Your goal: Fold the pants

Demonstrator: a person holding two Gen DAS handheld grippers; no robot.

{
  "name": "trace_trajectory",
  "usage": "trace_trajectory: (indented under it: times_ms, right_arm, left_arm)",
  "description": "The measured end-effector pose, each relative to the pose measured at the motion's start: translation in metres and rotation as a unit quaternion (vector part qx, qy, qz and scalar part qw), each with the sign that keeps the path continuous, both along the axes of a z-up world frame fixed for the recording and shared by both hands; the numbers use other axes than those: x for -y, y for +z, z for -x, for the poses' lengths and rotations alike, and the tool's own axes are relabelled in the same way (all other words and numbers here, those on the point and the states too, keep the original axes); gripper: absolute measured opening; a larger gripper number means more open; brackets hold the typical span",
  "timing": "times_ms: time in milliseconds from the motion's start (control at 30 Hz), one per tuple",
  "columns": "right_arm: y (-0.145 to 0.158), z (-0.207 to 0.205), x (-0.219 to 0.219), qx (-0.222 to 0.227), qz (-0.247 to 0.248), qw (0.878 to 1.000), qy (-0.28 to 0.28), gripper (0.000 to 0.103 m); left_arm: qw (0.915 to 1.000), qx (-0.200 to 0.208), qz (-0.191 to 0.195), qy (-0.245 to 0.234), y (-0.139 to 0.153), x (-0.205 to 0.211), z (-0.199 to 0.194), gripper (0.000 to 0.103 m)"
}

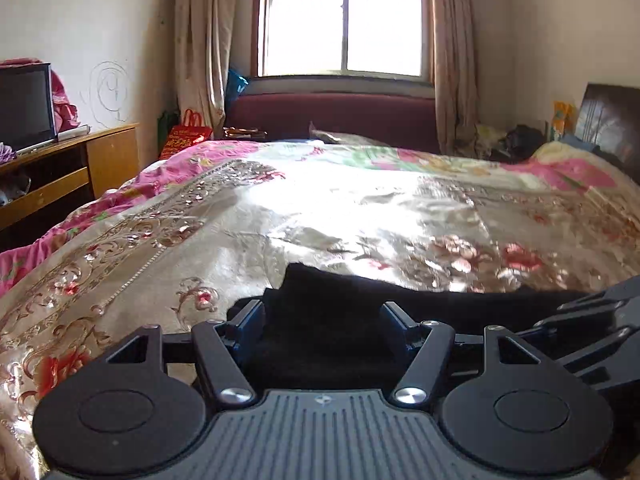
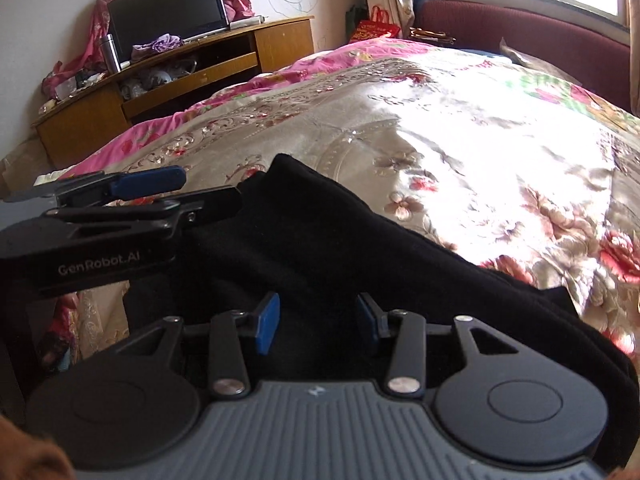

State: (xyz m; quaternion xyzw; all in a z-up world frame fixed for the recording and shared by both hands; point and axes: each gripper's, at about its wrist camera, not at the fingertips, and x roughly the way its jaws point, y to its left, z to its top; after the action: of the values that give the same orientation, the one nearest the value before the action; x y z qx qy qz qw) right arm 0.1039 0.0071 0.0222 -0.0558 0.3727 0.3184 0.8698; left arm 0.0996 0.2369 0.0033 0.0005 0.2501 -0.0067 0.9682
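Black pants [image 1: 320, 304] lie bunched on the floral bedspread at the near edge of the bed; they also fill the lower middle of the right wrist view [image 2: 320, 240]. My left gripper [image 1: 322, 320] is open, its blue-padded fingers standing on either side of a fold of the black cloth. My right gripper [image 2: 318, 320] is open over the pants, with cloth between and below its blue pads [image 2: 268, 322]. The left gripper shows from the side in the right wrist view [image 2: 160, 188], at the pants' left end. The right gripper shows at the right edge of the left wrist view [image 1: 592, 320].
The bed [image 1: 360, 200] is covered with a shiny floral quilt, sunlit in the middle. A wooden TV stand [image 2: 180, 76] with a screen stands left of the bed. A maroon headboard [image 1: 332, 116] and a window are beyond.
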Motion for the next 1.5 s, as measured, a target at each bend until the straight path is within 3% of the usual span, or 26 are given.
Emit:
trace_trajectory:
  times_ms: [67,133,267,400,500,633,733,800,900,1033,1200,1333,1433,1500]
  right_arm:
    - [-0.001,0.003,0.028,-0.011,-0.012,0.999,-0.033,0.043]
    - [-0.001,0.003,0.061,-0.024,-0.013,0.996,-0.084,0.042]
    - [0.015,0.009,0.133,-0.015,-0.067,0.983,-0.17,0.044]
    - [0.014,-0.009,0.174,-0.003,-0.052,0.974,-0.219,0.045]
    - [0.005,-0.031,0.186,-0.014,-0.035,0.976,-0.216,0.046]
    - [-0.018,-0.057,0.189,-0.066,-0.002,0.982,-0.176,0.046]
    - [-0.034,-0.075,0.184,-0.08,0.027,0.974,-0.208,0.032]
    - [-0.037,-0.081,0.189,-0.094,-0.002,0.97,-0.226,0.03]
    - [-0.021,-0.061,0.203,-0.078,-0.046,0.968,-0.232,0.032]
    - [-0.005,-0.017,0.224,-0.099,-0.084,0.96,-0.247,0.043]
    - [-0.039,0.003,0.227,-0.175,-0.167,0.938,-0.246,0.061]
    - [-0.057,0.0,0.234,-0.223,-0.295,0.898,-0.24,0.061]
    - [-0.053,0.004,0.236,-0.207,-0.284,0.912,-0.212,0.061]
    - [-0.071,-0.004,0.245,-0.248,-0.308,0.896,-0.201,0.061]
  left_arm:
    - [0.9979,-0.058,-0.03,0.001,-0.017,0.012,-0.007,0.078]
    - [0.9951,-0.087,-0.046,-0.007,-0.026,0.026,0.006,0.078]
    - [0.9944,-0.073,-0.076,-0.003,-0.012,0.039,0.018,0.078]
    - [0.9958,-0.024,-0.086,-0.02,0.016,0.06,0.026,0.078]
    - [0.9953,-0.006,-0.07,-0.066,0.023,0.081,0.031,0.08]
    - [0.9887,-0.052,-0.085,-0.112,0.0,0.109,0.028,0.081]
    - [0.9881,-0.071,-0.088,-0.104,-0.014,0.115,0.025,0.082]
    - [0.9901,-0.081,-0.068,-0.093,-0.012,0.108,0.021,0.087]
    - [0.9909,-0.083,-0.065,-0.083,-0.011,0.1,0.02,0.089]
    - [0.991,-0.074,-0.08,-0.078,-0.006,0.101,0.02,0.089]
    - [0.9896,-0.061,-0.09,-0.094,-0.002,0.116,0.024,0.089]
    - [0.9869,-0.063,-0.11,-0.1,-0.005,0.118,0.031,0.089]
    - [0.9863,-0.065,-0.109,-0.106,-0.005,0.114,0.032,0.089]
    - [0.9863,-0.069,-0.103,-0.108,-0.006,0.113,0.03,0.089]
